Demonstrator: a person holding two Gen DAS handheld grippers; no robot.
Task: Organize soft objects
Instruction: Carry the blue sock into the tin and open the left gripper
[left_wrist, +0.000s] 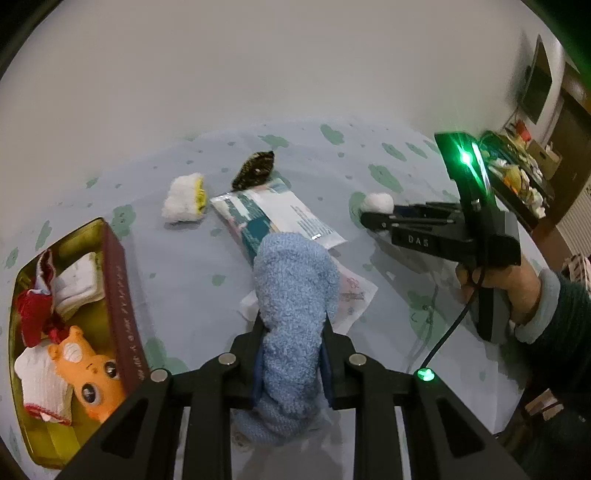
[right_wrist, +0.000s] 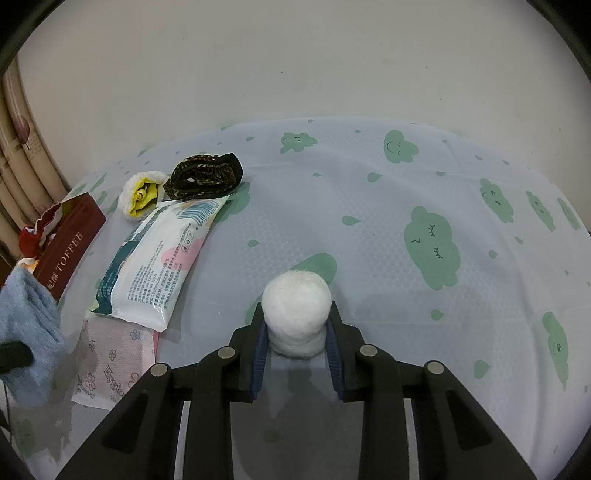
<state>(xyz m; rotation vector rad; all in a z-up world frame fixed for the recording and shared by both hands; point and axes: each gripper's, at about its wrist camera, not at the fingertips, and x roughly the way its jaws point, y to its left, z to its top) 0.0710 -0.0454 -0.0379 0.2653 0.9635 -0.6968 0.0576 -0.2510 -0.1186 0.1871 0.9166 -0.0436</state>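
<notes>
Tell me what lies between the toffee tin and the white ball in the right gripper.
In the right wrist view, a wet-wipes pack lies on the cloth between the toffee tin and the white ball held in the right gripper.

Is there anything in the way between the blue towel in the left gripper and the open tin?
Nothing visible blocks it. The left gripper is shut on the blue towel, and only bare tablecloth lies between it and the tin. The tin's near wall must be cleared, and an orange toy and folded cloths already fill much of it.
</notes>
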